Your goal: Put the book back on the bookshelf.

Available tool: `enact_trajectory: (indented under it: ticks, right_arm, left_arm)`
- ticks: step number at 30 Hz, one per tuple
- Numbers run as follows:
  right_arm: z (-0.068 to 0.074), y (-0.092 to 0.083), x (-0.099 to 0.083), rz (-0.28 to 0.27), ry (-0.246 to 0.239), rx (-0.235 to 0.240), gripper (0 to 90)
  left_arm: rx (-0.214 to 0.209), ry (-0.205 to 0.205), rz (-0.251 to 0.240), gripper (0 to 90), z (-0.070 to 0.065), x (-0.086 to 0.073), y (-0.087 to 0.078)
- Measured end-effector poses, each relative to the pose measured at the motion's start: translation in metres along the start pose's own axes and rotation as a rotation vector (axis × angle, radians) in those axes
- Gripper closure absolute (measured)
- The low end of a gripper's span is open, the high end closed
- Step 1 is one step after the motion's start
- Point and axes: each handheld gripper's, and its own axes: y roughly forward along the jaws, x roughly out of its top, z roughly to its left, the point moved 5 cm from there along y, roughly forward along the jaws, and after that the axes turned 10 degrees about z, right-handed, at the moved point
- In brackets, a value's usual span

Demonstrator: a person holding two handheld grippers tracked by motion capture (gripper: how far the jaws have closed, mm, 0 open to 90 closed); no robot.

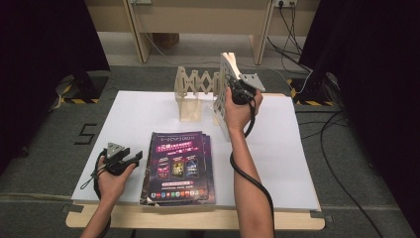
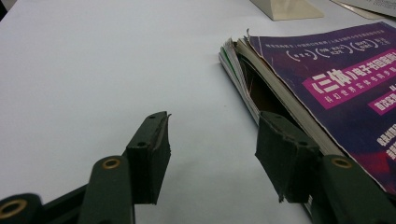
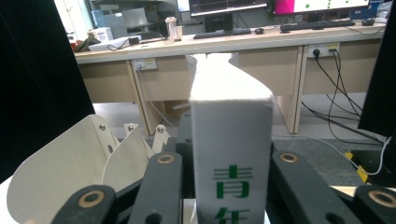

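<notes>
Above the wooden rack (image 1: pixel 190 94), right hand-held gripper (image 1: pixel 236 91) clamped on upright magazine (image 3: pixel 232 154); left hand-held gripper (image 2: pixel 212 149) apart.

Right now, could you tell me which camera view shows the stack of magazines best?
The high view: the whole stack of magazines lies flat on the white table sheet. The left gripper view gives just its near corner and page edges, beside the open left gripper.

Office/lab: desks (image 3: pixel 196 44) w/ monitors (image 3: pixel 224 5), keyboards (image 3: pixel 317 24), floor cables (image 1: pixel 341 148), black curtains (image 1: pixel 44 34).
</notes>
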Motion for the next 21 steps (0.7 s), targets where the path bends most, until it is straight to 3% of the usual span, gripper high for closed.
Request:
enact_trajectory:
  ticks: [9,21]
  right_arm:
    - [-0.008,-0.01,-0.004,0.049,0.01,0.017,71.7]
    - [-0.015,-0.016,0.007,0.111,0.034,0.048,62.6]
  left_arm:
    - [0.0,-0.003,-0.004,43.5,0.0,0.0,0.0]
    - [0.003,0.004,0.002,43.5,0.0,0.0,0.0]
